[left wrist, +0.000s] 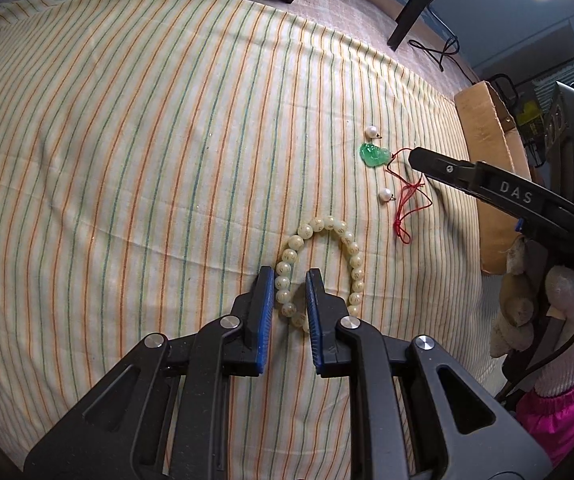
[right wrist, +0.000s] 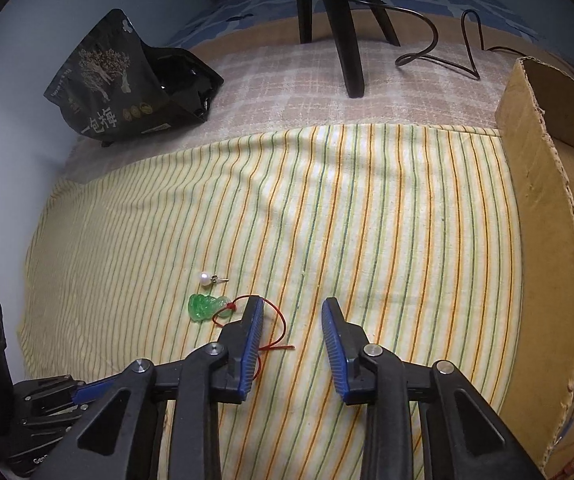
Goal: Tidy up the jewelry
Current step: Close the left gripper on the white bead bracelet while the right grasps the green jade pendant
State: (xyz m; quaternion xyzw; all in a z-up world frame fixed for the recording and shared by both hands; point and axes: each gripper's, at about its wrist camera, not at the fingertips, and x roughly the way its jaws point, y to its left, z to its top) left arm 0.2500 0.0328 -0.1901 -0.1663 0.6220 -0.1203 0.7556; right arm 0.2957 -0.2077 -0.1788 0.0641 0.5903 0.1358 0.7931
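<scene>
While the bead bracelet (left wrist: 321, 270) lies near the striped cloth's (left wrist: 127, 140) right edge, your left gripper (left wrist: 290, 280) straddles its beads with fingers narrow; your right gripper (right wrist: 293, 312), fingers wide, hovers beside the green pendant (right wrist: 207, 307).

A bracelet of round cream beads with faint gold markings (left wrist: 321, 268) lies as a loop on the striped cloth, low in the centre of the left wrist view. Up and to the right lies a carved translucent green pendant (left wrist: 374, 155) on a thin red cord (left wrist: 409, 196), which trails loosely down and to the right. Two small white pearl earrings lie flat, apart from each other: one (left wrist: 372, 131) just above the pendant, the other (left wrist: 385, 194) below it, beside the cord.
</scene>
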